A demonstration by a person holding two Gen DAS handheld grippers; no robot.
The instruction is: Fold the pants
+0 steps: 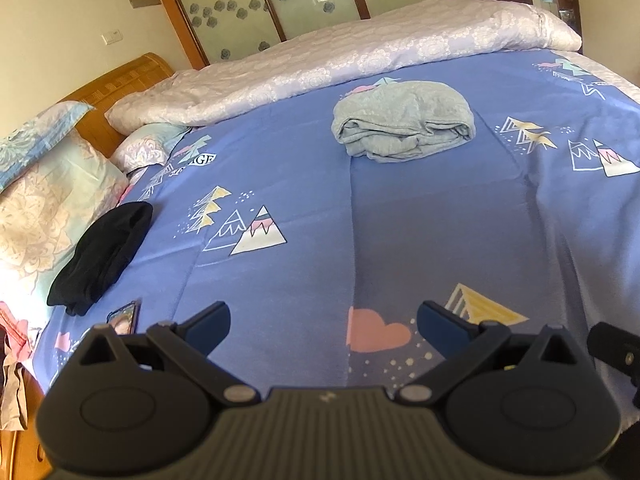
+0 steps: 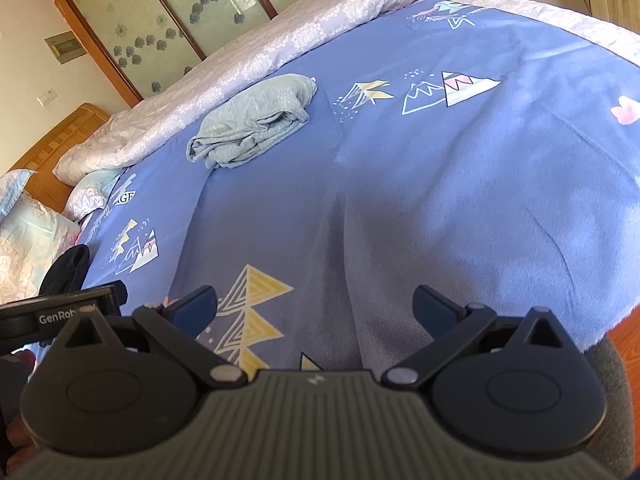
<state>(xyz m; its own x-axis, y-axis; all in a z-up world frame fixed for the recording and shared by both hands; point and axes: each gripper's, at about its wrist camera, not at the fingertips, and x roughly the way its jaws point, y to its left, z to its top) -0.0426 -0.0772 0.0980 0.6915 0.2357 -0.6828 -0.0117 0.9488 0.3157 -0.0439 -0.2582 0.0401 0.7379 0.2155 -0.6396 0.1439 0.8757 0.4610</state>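
Light grey pants (image 1: pixel 404 122) lie folded into a small bundle on the blue patterned bed sheet (image 1: pixel 312 208), far from both grippers. The bundle also shows in the right wrist view (image 2: pixel 254 122) at upper left. My left gripper (image 1: pixel 323 326) is open and empty, hovering over the near part of the sheet. My right gripper (image 2: pixel 315 308) is open and empty too, over the near edge of the sheet (image 2: pixel 440 168). The left gripper's body (image 2: pixel 60 312) shows at the left edge of the right wrist view.
A black folded garment (image 1: pixel 102 254) lies at the left beside pillows (image 1: pixel 52 208). A phone (image 1: pixel 124 316) lies near it. A pale quilt (image 1: pixel 340 56) is bunched along the far side. A wooden headboard (image 1: pixel 120 80) and sliding glass doors (image 1: pixel 300 0) stand behind.
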